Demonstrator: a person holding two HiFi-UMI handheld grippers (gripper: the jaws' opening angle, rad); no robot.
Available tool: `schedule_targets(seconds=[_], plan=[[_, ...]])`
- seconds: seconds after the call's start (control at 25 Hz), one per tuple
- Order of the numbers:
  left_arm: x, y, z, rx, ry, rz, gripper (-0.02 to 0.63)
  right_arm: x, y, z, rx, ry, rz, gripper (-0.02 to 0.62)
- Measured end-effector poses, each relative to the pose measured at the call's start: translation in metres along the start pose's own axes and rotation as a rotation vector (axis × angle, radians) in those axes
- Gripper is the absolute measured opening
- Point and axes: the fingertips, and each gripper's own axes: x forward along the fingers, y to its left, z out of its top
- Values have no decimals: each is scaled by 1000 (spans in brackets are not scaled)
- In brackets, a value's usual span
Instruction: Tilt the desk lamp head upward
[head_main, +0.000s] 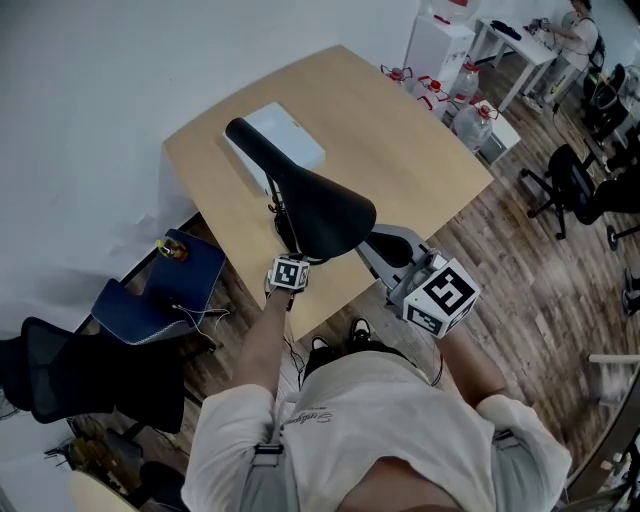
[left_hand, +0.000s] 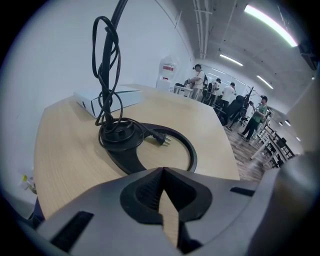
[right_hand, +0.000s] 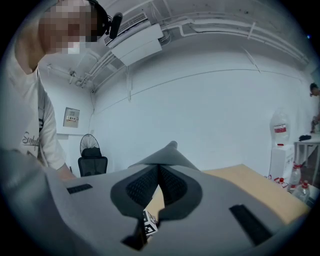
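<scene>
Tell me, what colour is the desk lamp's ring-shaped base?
The lamp base is black, seen best in the left gripper view.

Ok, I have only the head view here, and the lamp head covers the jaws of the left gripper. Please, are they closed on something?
Observer: No. The left gripper has its jaws together, with nothing between them.
Operator: And where is the lamp base? I cannot see it.
Observer: The black ring base sits flat on the table, ahead of those jaws and apart from them.
Operator: Is the lamp plugged in?
Observer: No. The cord hangs in loops above the base, and its plug lies loose inside the ring.
</scene>
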Motion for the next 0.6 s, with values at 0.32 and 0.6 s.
schedule_targets(seconds=[0.32, 0.6], plan=[[0, 0, -1, 13, 11, 2, 15, 3, 2, 32, 30, -6, 36, -5], [-1, -1, -3, 18, 18, 19, 15, 4, 5, 54, 35, -2, 79, -5]])
